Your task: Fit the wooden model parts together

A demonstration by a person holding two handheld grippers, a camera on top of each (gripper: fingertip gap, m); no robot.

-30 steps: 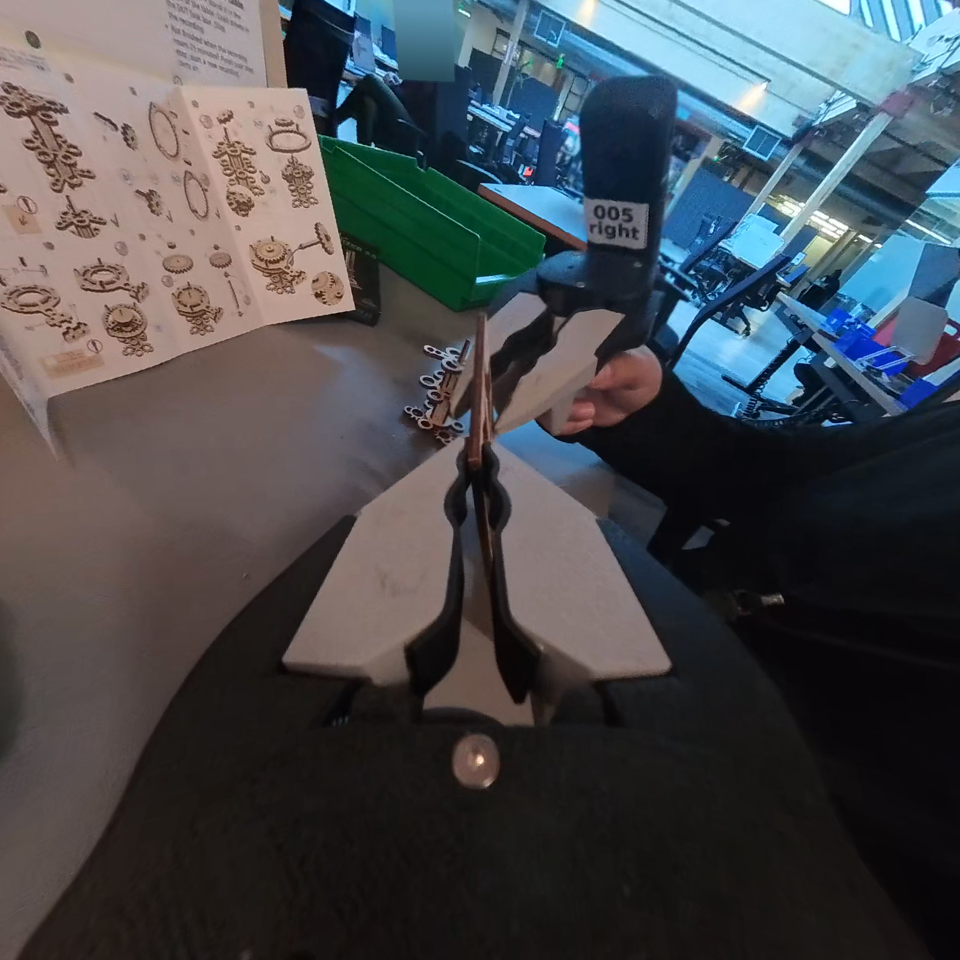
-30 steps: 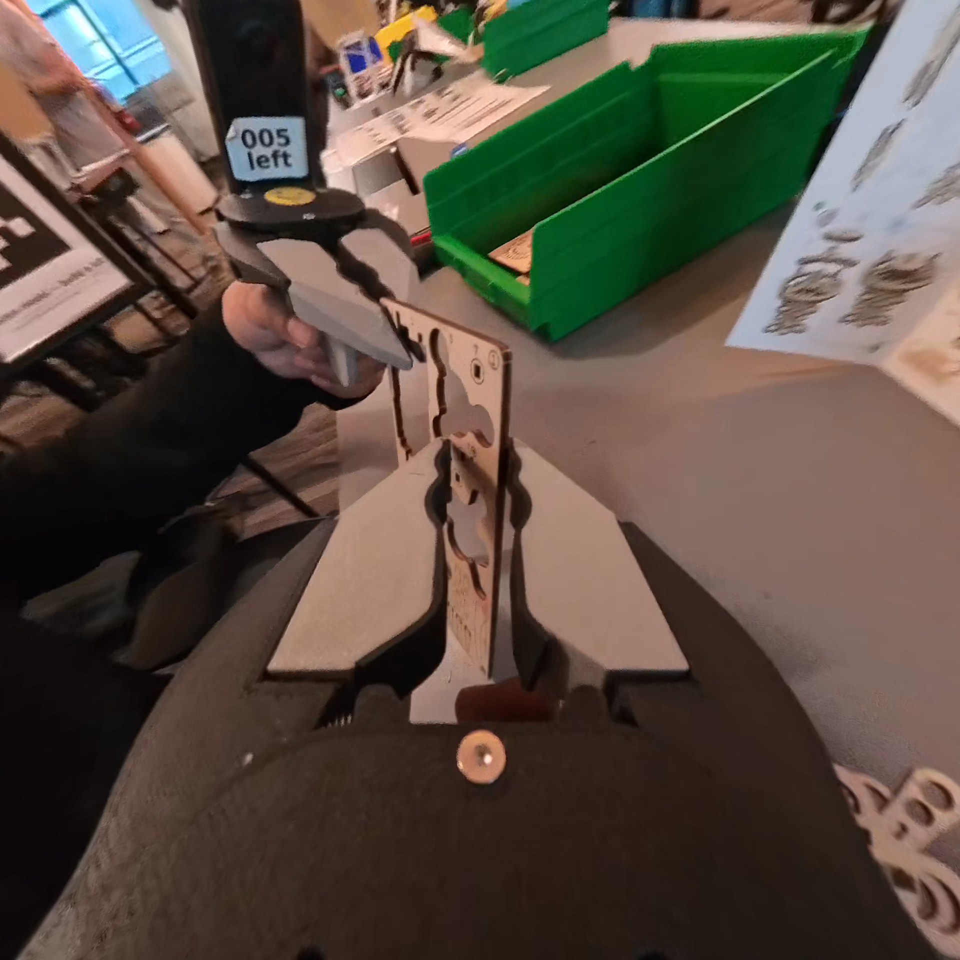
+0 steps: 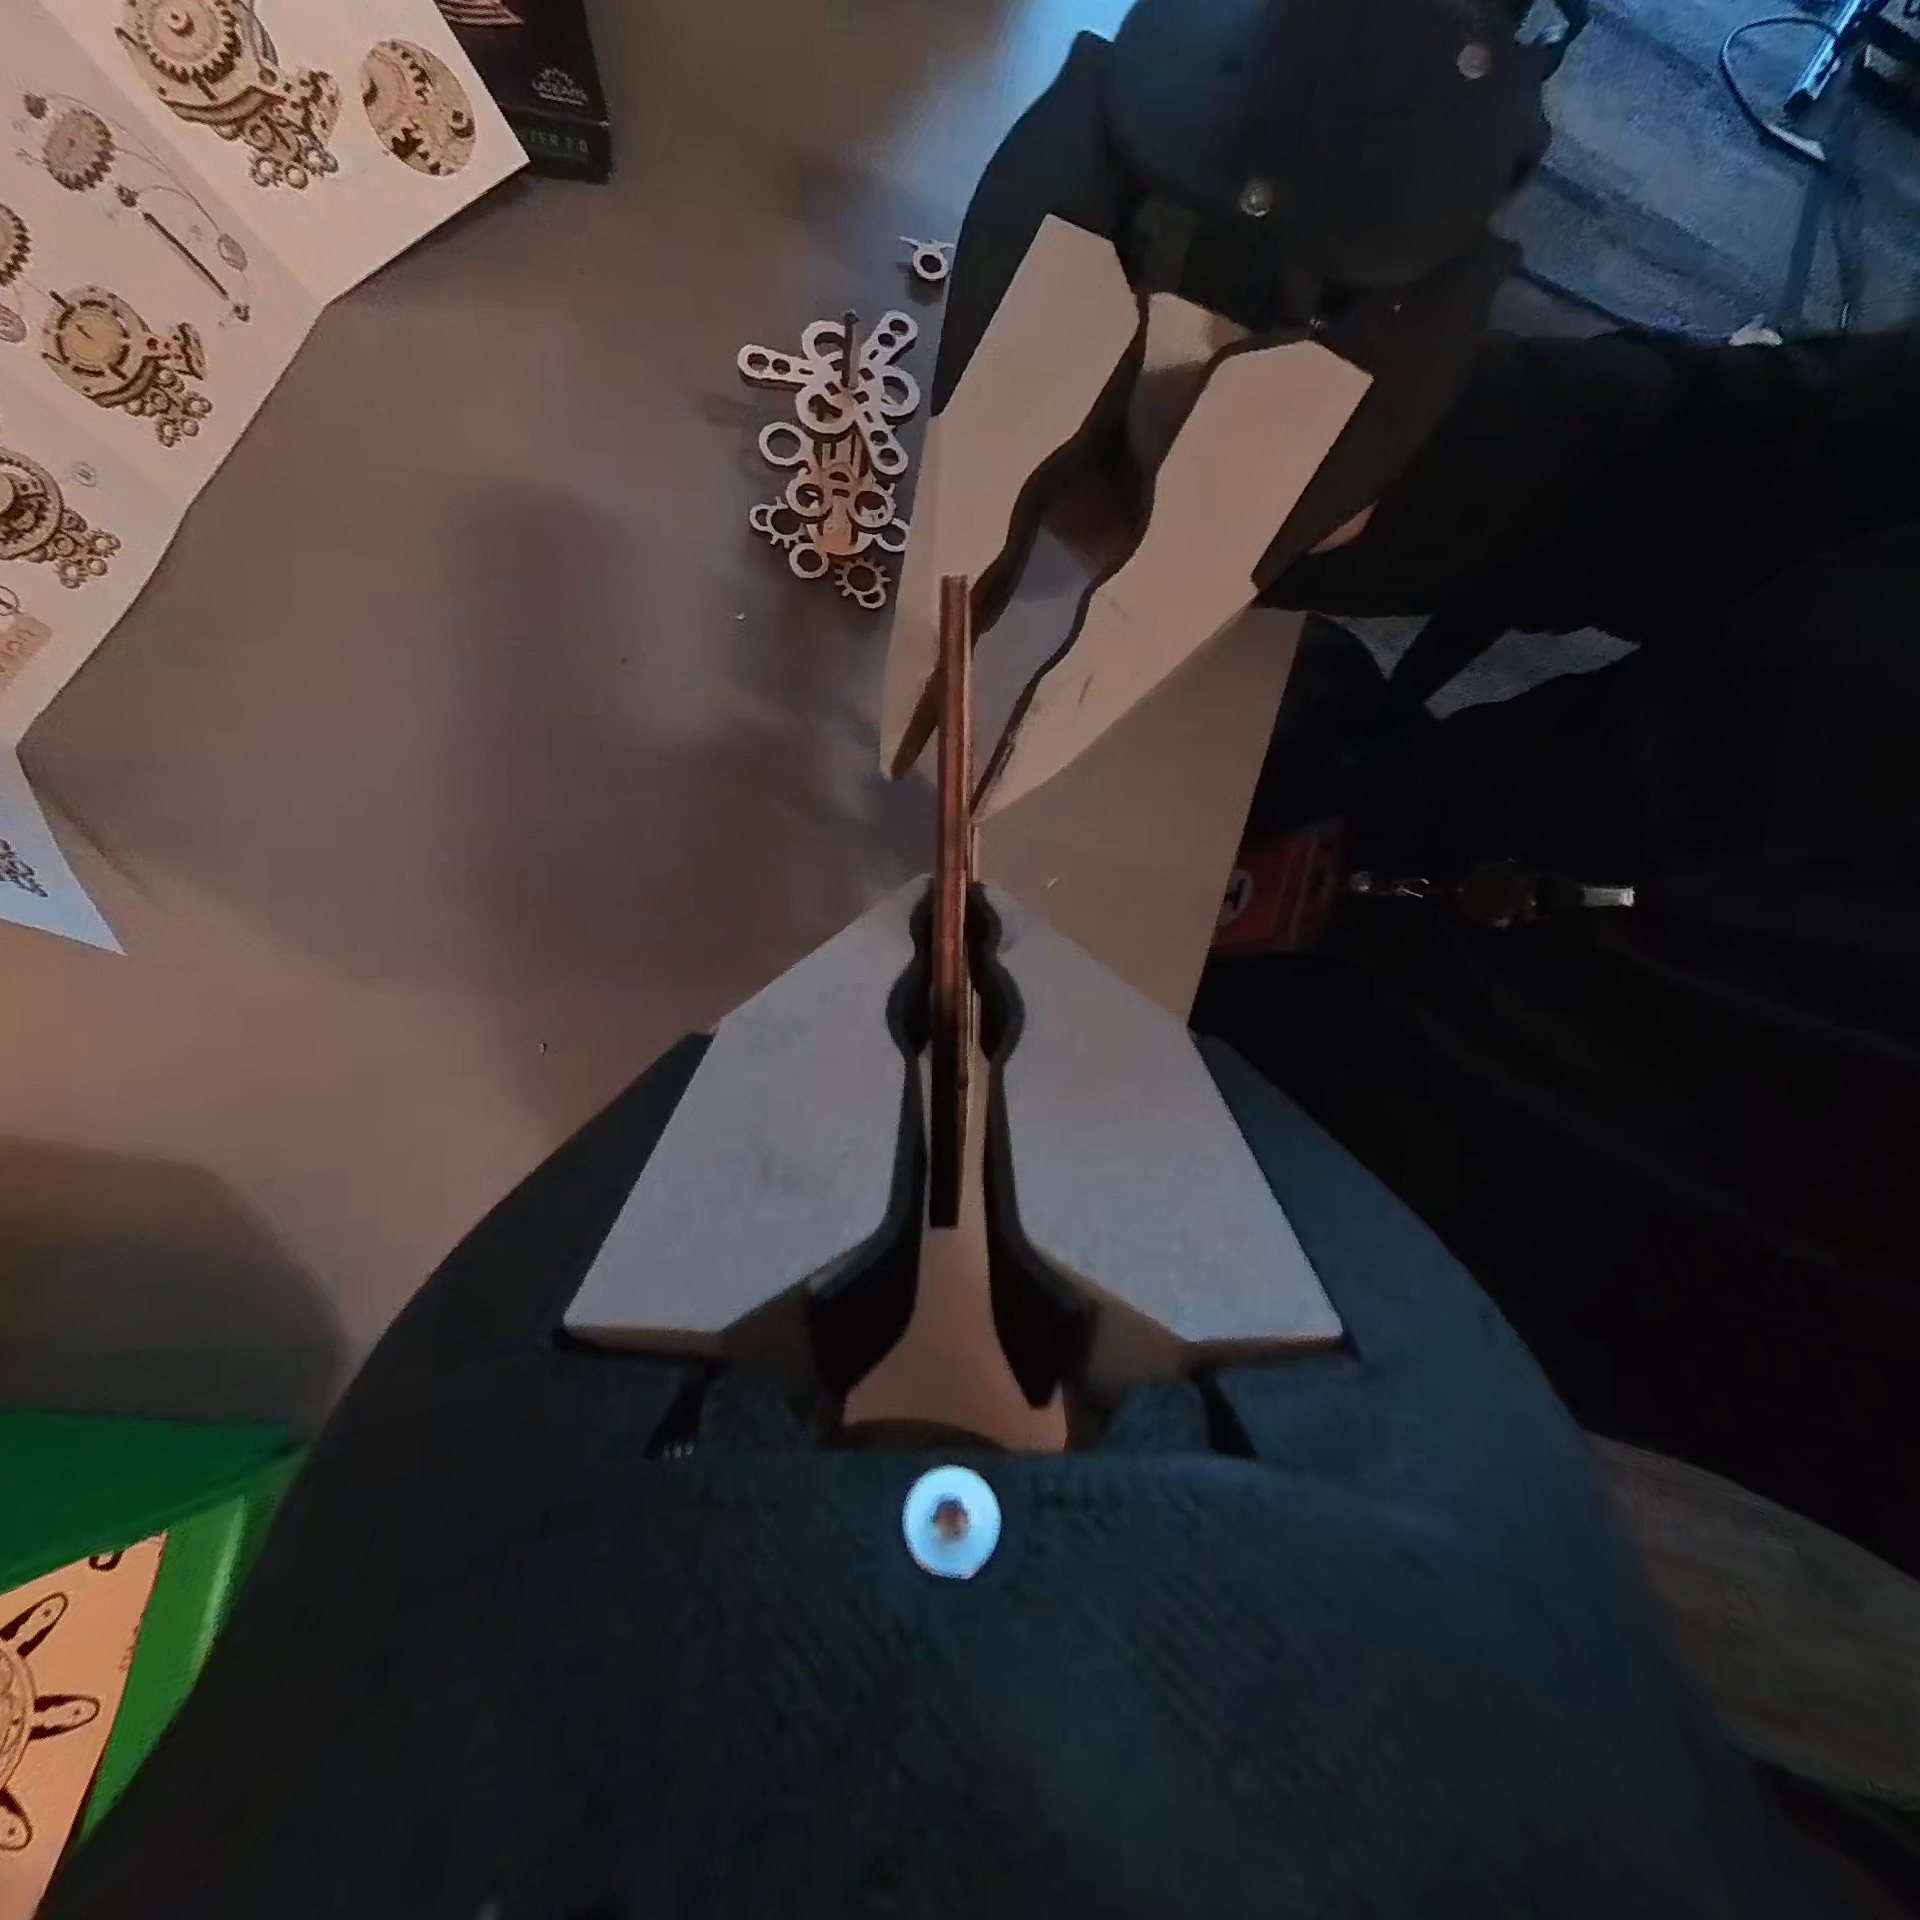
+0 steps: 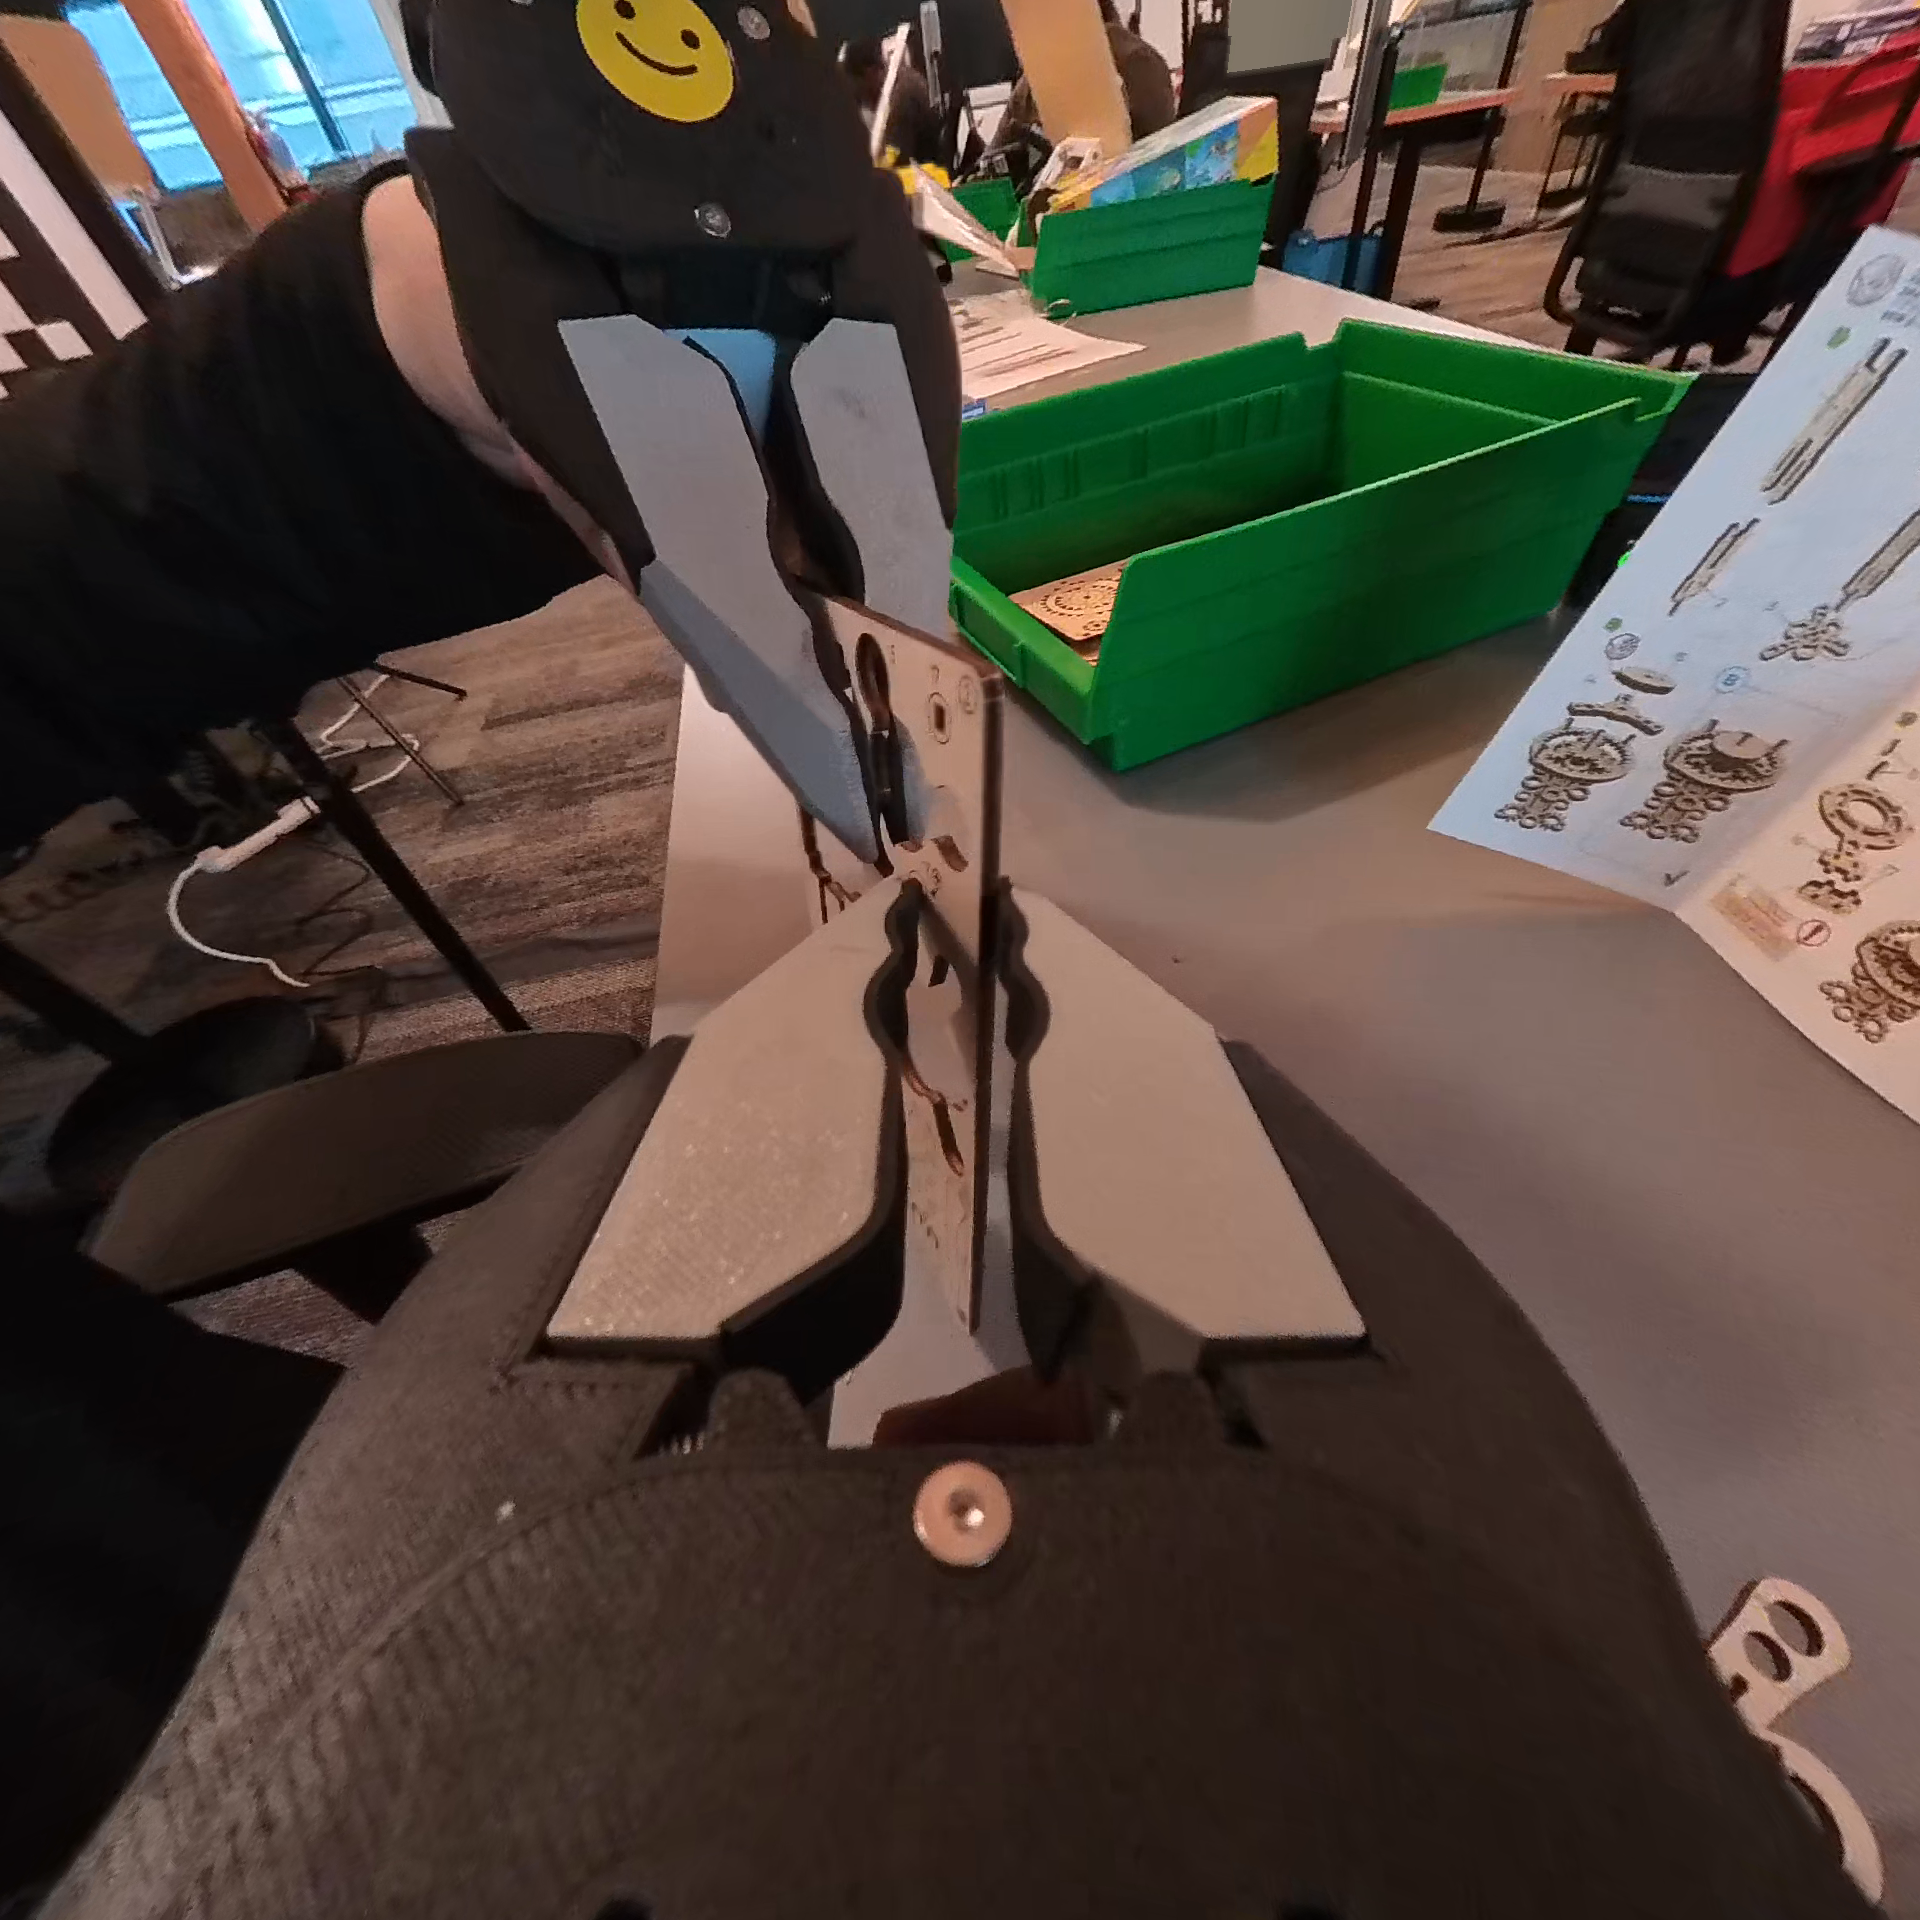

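Observation:
A thin wooden sheet with cut-out part shapes [image 4: 951, 727] is held upright between both grippers above the grey table's [image 4: 1351, 1039] edge. My right gripper [image 4: 951, 899] is shut on its lower part. My left gripper [image 4: 888, 831], marked with a yellow smiley sticker, comes down from above and is shut on the same sheet just beyond the right fingertips. In the left wrist view the sheet [image 3: 953, 748] shows edge-on in my left gripper [image 3: 951, 899], with the right gripper [image 3: 940, 774] clamped on it from the upper right.
An assembled wooden piece with rings [image 3: 836, 457] and a small loose part [image 3: 928, 257] lie on the table. A folded instruction sheet [image 4: 1766, 727] stands at the right. A green bin [image 4: 1299, 540] holds another wooden sheet [image 4: 1075, 608]. A chair [image 4: 312, 1143] stands beside the table. Only a small space, under 4 cm, lies between the two pairs of fingers.
The left gripper has tipped over to come down on the sheet from above, and its view now looks down at the table. The two grippers' tips are closer together on the sheet.

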